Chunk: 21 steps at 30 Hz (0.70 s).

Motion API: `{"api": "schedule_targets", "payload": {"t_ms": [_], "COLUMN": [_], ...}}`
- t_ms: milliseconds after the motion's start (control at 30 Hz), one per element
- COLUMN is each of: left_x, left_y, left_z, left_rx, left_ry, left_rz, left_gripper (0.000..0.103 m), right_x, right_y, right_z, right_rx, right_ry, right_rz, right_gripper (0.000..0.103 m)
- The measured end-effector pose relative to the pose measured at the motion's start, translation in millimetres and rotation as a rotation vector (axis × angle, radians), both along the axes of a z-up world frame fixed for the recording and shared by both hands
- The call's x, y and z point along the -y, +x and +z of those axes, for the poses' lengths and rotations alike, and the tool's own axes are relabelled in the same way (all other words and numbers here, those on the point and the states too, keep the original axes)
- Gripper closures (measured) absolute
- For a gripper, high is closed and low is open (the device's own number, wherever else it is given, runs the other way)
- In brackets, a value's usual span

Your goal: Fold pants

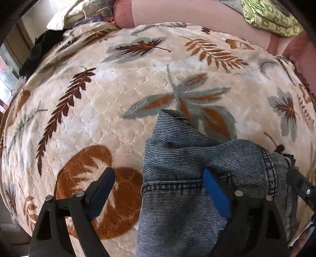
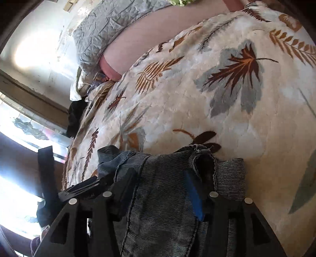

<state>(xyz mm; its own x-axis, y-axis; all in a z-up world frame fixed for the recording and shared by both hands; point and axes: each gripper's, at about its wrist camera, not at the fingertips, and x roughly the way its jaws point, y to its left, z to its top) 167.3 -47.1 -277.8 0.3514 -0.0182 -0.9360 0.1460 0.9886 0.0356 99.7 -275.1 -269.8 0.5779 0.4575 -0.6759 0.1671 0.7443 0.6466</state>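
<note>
Grey-blue denim pants [image 1: 177, 158] lie bunched on a cream blanket with a leaf print [image 1: 110, 94]. My left gripper [image 1: 158, 176] is open, its jaws wide apart; the pants' hem and seam lie between the fingers. In the right wrist view the pants [image 2: 162, 178] fill the space between the fingers of my right gripper [image 2: 156, 178], which stands open around the cloth. The other gripper shows at the right edge of the left wrist view [image 1: 302, 187].
The blanket [image 2: 217, 98] covers a bed. A grey pillow [image 2: 102, 27] and a green patterned cloth [image 1: 270, 17] lie at the far end. Dark clothing [image 1: 41, 51] sits at the bed's left edge, by a window [image 2: 23, 126].
</note>
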Motion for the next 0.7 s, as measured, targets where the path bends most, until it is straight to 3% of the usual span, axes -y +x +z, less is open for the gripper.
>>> {"api": "schedule_targets", "payload": {"t_ms": [167,300,400,533,600,700], "left_x": [-13,-22,-29,-26,-26,-28], "left_y": [-27,-79,-104,-141,-149,-151], "left_z": [30,61,69,50,32,15], "left_rx": [0.06,0.149,0.17,0.128,0.081,0.074], "left_ry": [-0.004,0.004,0.004,0.047,0.048,0.035], "left_rz": [-0.004,-0.054,-0.073,-0.149,-0.159,-0.146], "left_gripper": [0.012,0.012,0.012,0.012,0.012,0.011], "right_x": [-4,-18,-34,-46,-55,-69], "right_y": [-22,-52,-78,-109,-119,-125], "right_z": [17,41,55,49,40,19], "right_rx": [0.061,0.15,0.209,0.191,0.144,0.055], "right_ry": [-0.04,-0.116,-0.183,-0.146,-0.166,-0.212], "right_rz": [0.002,0.045,0.107,0.115,0.135,0.18], "right_gripper": [0.043,0.042,0.042,0.042,0.042,0.041]}}
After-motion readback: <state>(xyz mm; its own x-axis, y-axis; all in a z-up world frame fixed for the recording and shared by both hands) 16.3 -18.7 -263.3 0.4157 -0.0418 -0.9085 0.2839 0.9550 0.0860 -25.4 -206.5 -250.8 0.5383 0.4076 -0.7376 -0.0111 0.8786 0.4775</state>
